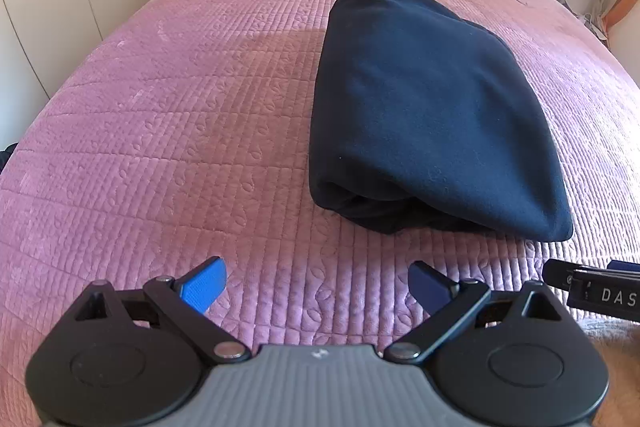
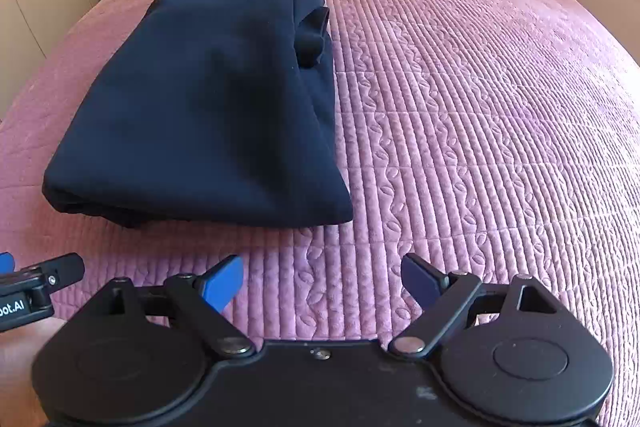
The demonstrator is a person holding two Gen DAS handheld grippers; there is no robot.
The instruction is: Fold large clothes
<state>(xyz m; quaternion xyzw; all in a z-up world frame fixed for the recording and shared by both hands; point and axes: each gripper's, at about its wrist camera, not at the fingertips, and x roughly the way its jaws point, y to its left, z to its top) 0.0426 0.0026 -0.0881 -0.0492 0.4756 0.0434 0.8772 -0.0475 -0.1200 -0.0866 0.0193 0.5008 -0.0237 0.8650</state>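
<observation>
Fold looks basically done: the dark navy fleece garment sits as a compact layered bundle mid-way up the quilted mauve bedspread, left gripper and right gripper both hover near its front edge, jaws wide, holding nothing.

matt navy fleece garment on a quilted, velvety pink bedspread.

Navy garment folded into a thick, layered bundle, flat on the bed.
</observation>
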